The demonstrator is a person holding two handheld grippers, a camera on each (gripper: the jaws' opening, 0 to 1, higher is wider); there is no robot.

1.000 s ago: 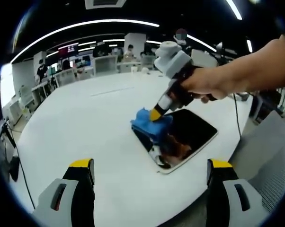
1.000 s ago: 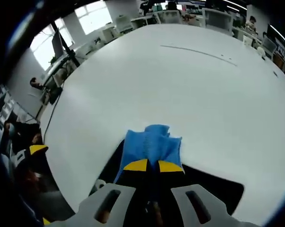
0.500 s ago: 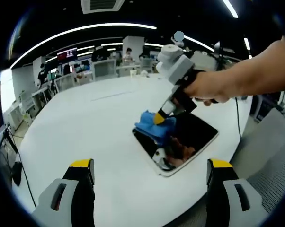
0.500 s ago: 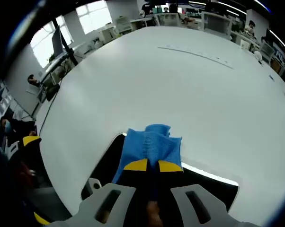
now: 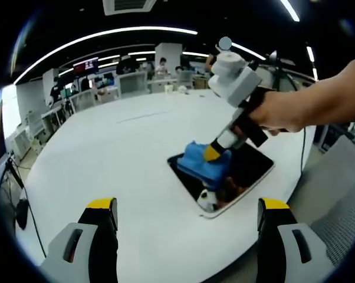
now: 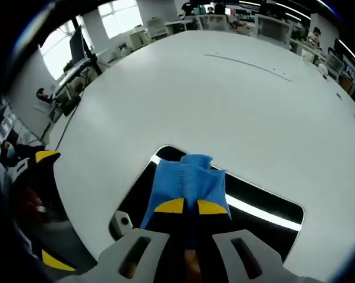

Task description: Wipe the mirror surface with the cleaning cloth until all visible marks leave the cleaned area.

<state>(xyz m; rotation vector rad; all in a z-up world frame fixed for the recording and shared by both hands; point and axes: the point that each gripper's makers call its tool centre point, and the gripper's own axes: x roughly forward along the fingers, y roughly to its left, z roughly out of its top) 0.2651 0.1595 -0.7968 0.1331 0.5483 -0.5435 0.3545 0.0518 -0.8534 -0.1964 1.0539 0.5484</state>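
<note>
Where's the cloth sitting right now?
The blue cloth is pinched in the right gripper, lying on the mirror near its far-left corner in the right gripper view.

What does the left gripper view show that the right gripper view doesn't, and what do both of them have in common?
The left gripper view gives the outside look: the person's hand holding the right claw angled down onto the mirror, with the left claw open and idle over the white table, and the mirror's whole outline.

The right gripper view looks along the right claw's own jaws, shut on the blue cloth, with a bright light strip reflected in the glass.

Both share the cloth lying on the mirror, the table and the office behind.
</note>
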